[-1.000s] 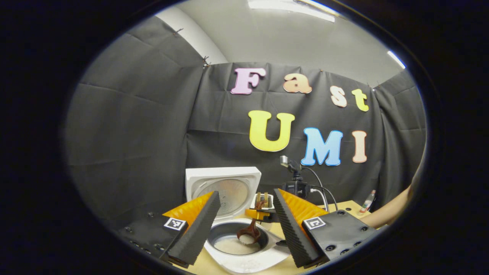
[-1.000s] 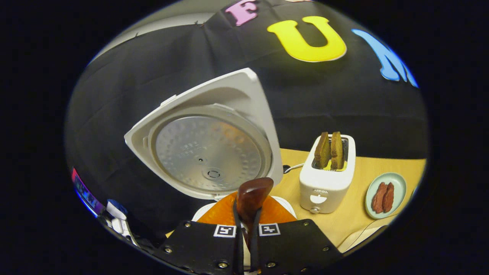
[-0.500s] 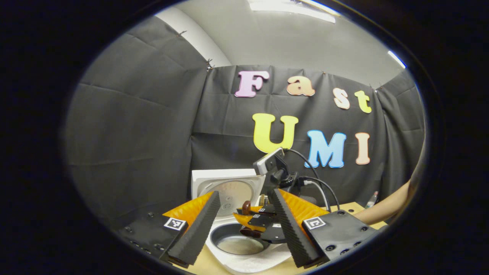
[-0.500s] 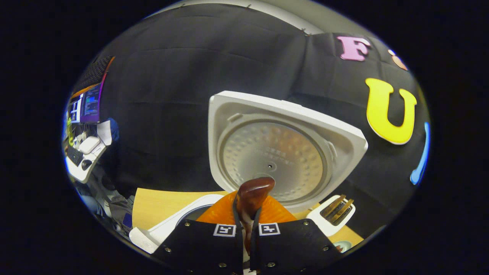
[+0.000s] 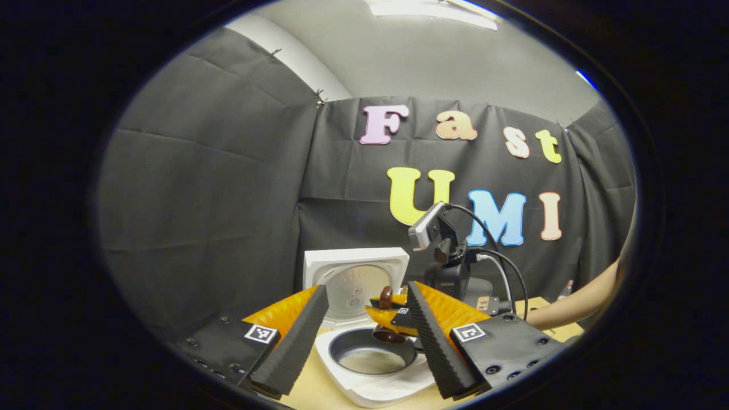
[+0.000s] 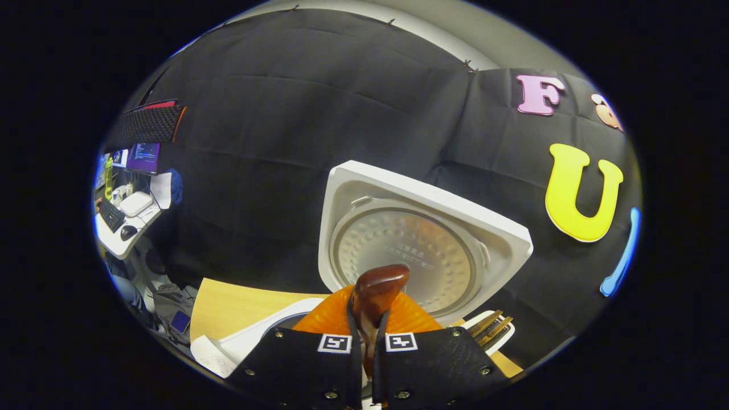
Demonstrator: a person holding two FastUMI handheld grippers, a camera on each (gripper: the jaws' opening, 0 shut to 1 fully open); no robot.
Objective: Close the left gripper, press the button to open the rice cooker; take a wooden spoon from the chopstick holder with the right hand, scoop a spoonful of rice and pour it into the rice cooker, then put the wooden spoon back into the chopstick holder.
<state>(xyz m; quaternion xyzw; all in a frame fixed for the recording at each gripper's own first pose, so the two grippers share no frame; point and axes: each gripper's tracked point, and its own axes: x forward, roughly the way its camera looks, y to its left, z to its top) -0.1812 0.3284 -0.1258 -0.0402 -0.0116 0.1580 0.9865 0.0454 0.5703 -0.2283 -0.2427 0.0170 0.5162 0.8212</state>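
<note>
The white rice cooker stands with its lid raised, and rice lies in its dark inner pot. My left gripper is open, its fingers framing the cooker from the near side. My right gripper hovers over the pot's right rim, shut on the wooden spoon, whose dark bowl hangs just above the pot. In the right gripper view the spoon's handle end sticks up between the closed fingers of my right gripper, in front of the lid.
A toaster with bread slices stands right of the cooker on the wooden table. A person's forearm reaches in from the right. A desk with a monitor lies beyond the table's left edge.
The spoon carried rice over the pot a second ago; the right gripper has since rolled and lifted, and the spoon's bowl now looks dark. The left gripper's view drifted slightly left.
</note>
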